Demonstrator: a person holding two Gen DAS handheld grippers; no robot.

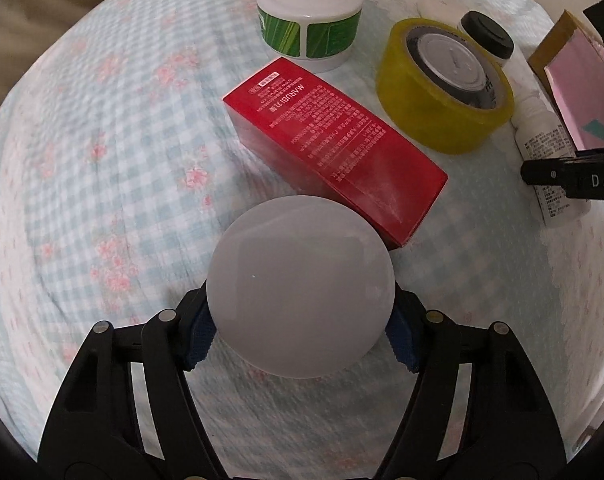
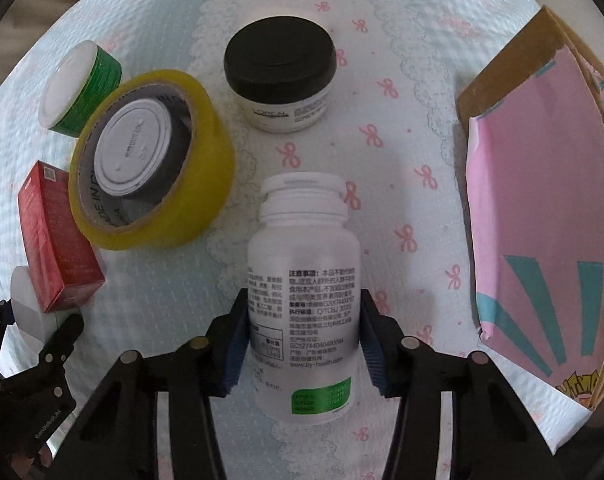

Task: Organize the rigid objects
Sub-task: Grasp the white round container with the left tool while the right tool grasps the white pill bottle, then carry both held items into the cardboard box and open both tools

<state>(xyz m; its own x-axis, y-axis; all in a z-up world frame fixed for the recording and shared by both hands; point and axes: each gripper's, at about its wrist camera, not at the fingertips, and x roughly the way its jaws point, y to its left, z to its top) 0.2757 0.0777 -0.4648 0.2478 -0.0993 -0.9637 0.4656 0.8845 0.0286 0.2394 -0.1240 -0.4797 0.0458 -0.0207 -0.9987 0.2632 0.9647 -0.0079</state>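
My left gripper (image 1: 300, 326) is shut on a round white jar (image 1: 300, 286), held just in front of a red box (image 1: 334, 148). My right gripper (image 2: 304, 338) is shut on a white pill bottle (image 2: 304, 292) that points away from me over the cloth. A yellow tape roll (image 2: 149, 160) rings a small can. In the left wrist view the tape roll (image 1: 442, 116) lies right of the red box. The left gripper with the white jar (image 2: 27, 304) shows at the left edge of the right wrist view, beside the red box (image 2: 57, 240).
A green-labelled tub with a white lid (image 1: 308, 20) stands behind the red box. A black-lidded white jar (image 2: 279, 80) stands beyond the pill bottle. A pink cardboard box (image 2: 542, 220) lies at the right. A checked, flowered cloth (image 1: 101, 160) covers the surface.
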